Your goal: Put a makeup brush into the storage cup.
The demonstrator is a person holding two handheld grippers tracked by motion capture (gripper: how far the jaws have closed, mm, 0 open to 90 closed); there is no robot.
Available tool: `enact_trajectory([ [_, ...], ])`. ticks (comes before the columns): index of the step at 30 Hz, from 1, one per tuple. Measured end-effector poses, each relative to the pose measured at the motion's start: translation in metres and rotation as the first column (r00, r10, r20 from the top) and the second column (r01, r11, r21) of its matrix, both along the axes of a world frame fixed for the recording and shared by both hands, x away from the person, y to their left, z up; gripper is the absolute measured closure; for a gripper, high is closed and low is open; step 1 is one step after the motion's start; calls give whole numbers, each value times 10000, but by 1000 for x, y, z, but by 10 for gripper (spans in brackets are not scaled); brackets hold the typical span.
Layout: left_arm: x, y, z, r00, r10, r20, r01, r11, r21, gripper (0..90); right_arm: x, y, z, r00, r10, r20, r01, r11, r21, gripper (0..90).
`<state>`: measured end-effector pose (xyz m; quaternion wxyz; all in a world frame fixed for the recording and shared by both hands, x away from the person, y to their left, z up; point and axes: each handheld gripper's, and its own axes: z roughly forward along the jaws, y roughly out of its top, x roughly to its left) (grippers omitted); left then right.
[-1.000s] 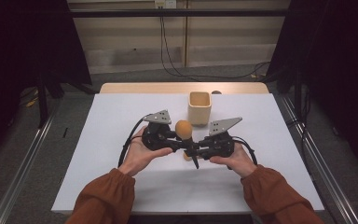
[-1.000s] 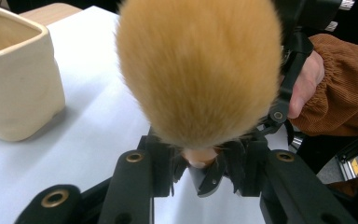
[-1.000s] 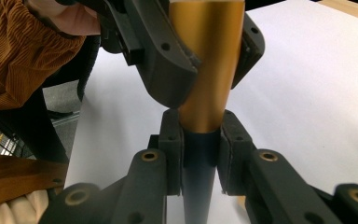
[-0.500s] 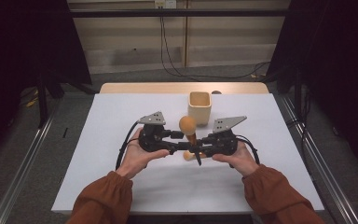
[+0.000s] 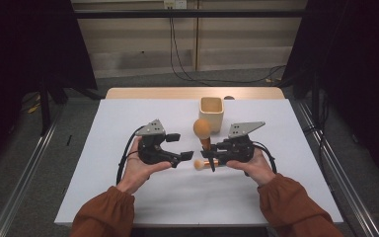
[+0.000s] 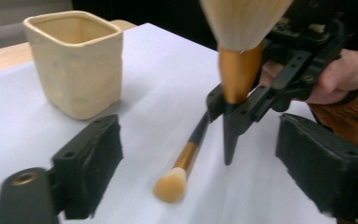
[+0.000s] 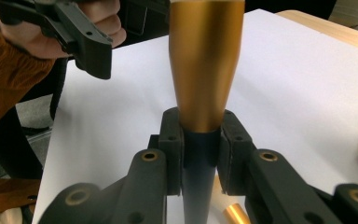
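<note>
A large makeup brush (image 5: 203, 129) with a tan head, gold ferrule (image 7: 205, 70) and black handle stands upright, head up. My right gripper (image 5: 210, 150) is shut on its handle (image 7: 199, 154). My left gripper (image 5: 181, 146) is just left of it, and its jaws have just been opening with nothing between them. From the left gripper view the big brush (image 6: 237, 70) rises out of the right gripper (image 6: 233, 109), beyond my own spread jaws. A smaller brush (image 5: 203, 163) lies flat on the white table under the right gripper, its tuft (image 6: 170, 186) toward the left gripper.
A cream square cup (image 5: 211, 112) stands upright behind the brushes near the table's far edge; the left gripper view has the cup (image 6: 79, 60) at upper left. The white sheet (image 5: 128, 118) covers the table. Both forearms in rust sleeves come in from the front edge.
The left gripper's jaws opened, let go of the large brush and drew back to the left. The brush now stands upright in the right gripper alone.
</note>
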<state>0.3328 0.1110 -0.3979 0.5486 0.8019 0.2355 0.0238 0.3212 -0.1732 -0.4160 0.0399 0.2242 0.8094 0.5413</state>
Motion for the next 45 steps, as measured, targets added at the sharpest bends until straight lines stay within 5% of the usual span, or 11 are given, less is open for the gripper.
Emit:
enact_trajectory([
  [7,-3,11,-3,9993,387,1,-386,9983,-435,41,1,-7,4,9984,-531,198,530,9986,80,750],
  [23,-17,40,-20,9905,1319,402,-1316,9913,-91,48,14,-26,13,9872,-1494,565,1462,9876,568,751],
  [28,-24,48,-25,9778,2023,539,-2012,9792,-246,27,21,-28,20,9824,-1703,762,1660,9843,599,750],
  [33,-25,59,-27,9730,2280,366,-2265,9731,-413,24,31,-33,28,9761,-1966,925,1915,9796,613,750],
  [39,-29,77,-33,9512,3034,560,-3001,9519,-614,20,42,-35,33,9700,-2227,980,2162,9737,726,750],
  [45,-44,91,-36,9389,3340,830,-3273,9411,-845,21,51,-36,35,9645,-2446,991,2366,9678,864,750],
])
